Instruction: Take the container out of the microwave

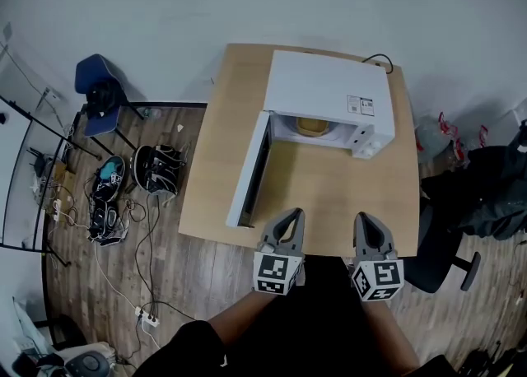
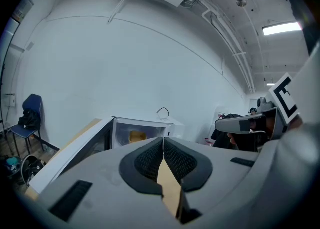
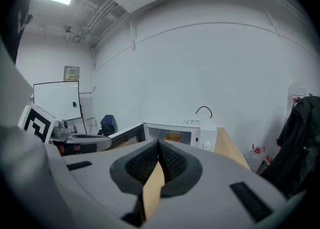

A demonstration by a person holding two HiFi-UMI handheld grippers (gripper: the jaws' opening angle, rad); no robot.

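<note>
A white microwave stands at the back of a wooden table, its door swung open to the left. Inside its cavity sits a yellow container, also visible as the yellow container in the left gripper view and the yellow container in the right gripper view. My left gripper and right gripper hover side by side over the table's near edge, well short of the microwave. Both are shut with nothing between the pads.
A black cable runs off the microwave's back. On the floor to the left are a blue chair, shoes and cords. A black office chair and dark bags crowd the right side.
</note>
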